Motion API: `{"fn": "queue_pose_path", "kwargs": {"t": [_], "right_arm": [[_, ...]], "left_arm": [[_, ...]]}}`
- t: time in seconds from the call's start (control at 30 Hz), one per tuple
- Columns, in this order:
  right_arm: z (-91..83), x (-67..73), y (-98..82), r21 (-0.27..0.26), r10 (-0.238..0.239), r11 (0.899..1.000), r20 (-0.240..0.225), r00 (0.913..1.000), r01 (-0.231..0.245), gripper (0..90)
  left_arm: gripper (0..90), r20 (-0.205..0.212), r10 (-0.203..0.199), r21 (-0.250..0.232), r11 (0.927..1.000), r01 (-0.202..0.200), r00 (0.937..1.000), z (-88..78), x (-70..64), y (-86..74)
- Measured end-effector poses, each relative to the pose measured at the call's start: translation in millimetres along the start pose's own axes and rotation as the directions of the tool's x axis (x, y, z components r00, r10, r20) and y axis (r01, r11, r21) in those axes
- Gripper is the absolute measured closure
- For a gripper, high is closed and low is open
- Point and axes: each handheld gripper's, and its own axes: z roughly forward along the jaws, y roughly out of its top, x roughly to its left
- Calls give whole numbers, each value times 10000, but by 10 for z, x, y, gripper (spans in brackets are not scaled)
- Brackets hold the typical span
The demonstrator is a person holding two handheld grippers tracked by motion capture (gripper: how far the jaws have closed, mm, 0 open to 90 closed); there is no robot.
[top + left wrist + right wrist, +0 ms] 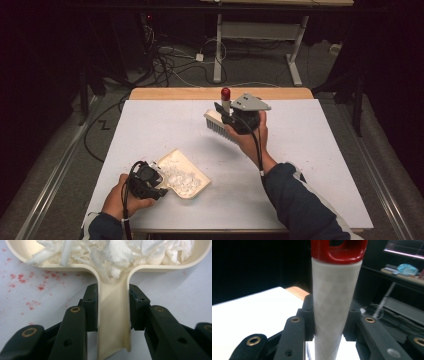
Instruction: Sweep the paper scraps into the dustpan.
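High view first, from the left: the left tool [150, 181] sits low at the near-left of the white surface [310, 165], clenched on the handle of a cream dustpan [196, 172] that lies flat and holds a heap of white scraps [181, 181]. Farther right and up, the right tool [239, 120] grips a brush [218, 126] by its white, red-capped handle, bristles tilted above the surface, well apart from the pan.

Sweeping looks done for this pass, since the scraps lie in the pan and the brush is lifted clear. The next move, I judge, calls for keeping the pan level while it is raised for emptying, or for bringing the brush back down to catch any leftover bits.

Left gripper view shows both pads [90, 307] pressing the pan's handle [113, 322], plus faint red specks [30, 282] on the surface. Right gripper view shows the brush handle [334, 300] squeezed between the jaws, with its red cap [339, 251] on top.
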Motion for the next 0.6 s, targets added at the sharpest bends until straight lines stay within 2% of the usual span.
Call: {"fn": "queue_pose_path", "kwargs": {"t": [0.07, 0.13, 0.2, 0.3, 0.33, 0.4, 0.5, 0.6], "right_arm": [[144, 14, -27, 70, -388, 9992, 357, 9986, 386, 703], [268, 7, -80, 141, -553, 9984, 659, 9963, 545, 703], [397, -25, -149, 294, -451, 9986, 766, 9960, 430, 703], [496, -46, -223, 310, -214, 9993, 702, 9973, 192, 703], [505, -35, -235, 172, -143, 9998, 666, 9977, 132, 703], [525, 12, -244, 65, -102, 9999, 419, 9991, 99, 702], [526, 127, -249, 11, -145, 9999, -195, 9997, 145, 700], [509, 237, -253, -4, -221, 9998, -941, 9953, 222, 694]], "left_arm": [[635, 24, -86, -60, 9999, 86, 10000, 3, 10, 3], [635, -7, -25, 5, 10000, 25, 10000, 5, 10, 11], [635, 3, -7, 4, 10000, 7, 10000, 5, 17, 16], [635, 18, -50, -13, 10000, 50, 10000, 9, 22, 21], [635, -2, -50, -5, 10000, 50, 10000, 10, 21, 23], [635, -6, -62, -14, 10000, 62, 10000, 11, 20, 24], [635, 18, -88, -44, 10000, 88, 10000, 10, 22, 20], [635, 19, -79, -35, 10000, 79, 10000, 9, 23, 20]]}}
